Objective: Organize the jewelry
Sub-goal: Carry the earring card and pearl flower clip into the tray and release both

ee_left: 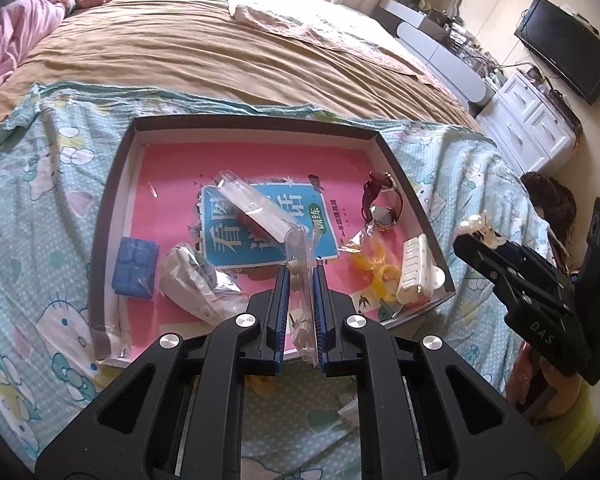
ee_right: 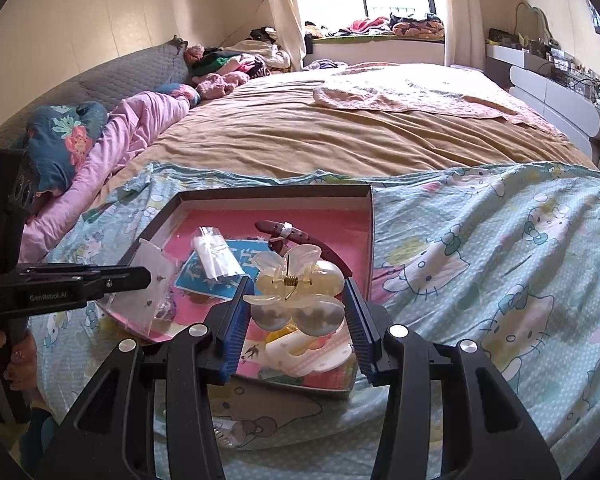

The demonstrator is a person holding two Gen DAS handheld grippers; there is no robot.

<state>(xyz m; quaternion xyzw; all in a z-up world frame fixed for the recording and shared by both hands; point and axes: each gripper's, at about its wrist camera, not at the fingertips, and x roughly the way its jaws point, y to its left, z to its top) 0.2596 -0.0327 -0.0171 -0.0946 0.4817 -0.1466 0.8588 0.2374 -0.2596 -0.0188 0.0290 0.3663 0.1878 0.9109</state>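
Bedroom light falls across a tan bed (ee_right: 284, 136) with a cartoon-cat sheet (ee_right: 480, 248) spread at its near end, and on that sheet sits the shallow tray (ee_left: 116, 184) you are filling, lined with a pink booklet. Your left gripper (ee_left: 301, 280) is pinched fully closed on a clear bag (ee_left: 302, 300) that hangs over the tray's near edge; the film is thin, limp and slick, and I judge the small pieces inside weigh almost nothing, so keep the pinch on the film itself and set it down rather than drop it. Your right gripper (ee_right: 298, 300) stands part-way apart, clamped on a pale claw clip (ee_right: 296, 292) with pearly lobes, held just above the tray's near right corner. The clip looks like hard, glossy plastic with a brass spring: light, but likely to slip or crack if squeezed on its wings, so the rounded lobes are the safer hold. Already in the tray lie a watch (ee_left: 382, 200) with a maroon strap, a white clip (ee_left: 414, 268), yellow rings (ee_left: 374, 264) and a blue box (ee_left: 136, 268). Readable writing: "DAS" on the right gripper's body in the left view, "GenRoboLAI", as near as I can make out, on the left gripper's in the right view, and large white Chinese characters on the booklet's blue panel (ee_left: 236, 236), partly covered.
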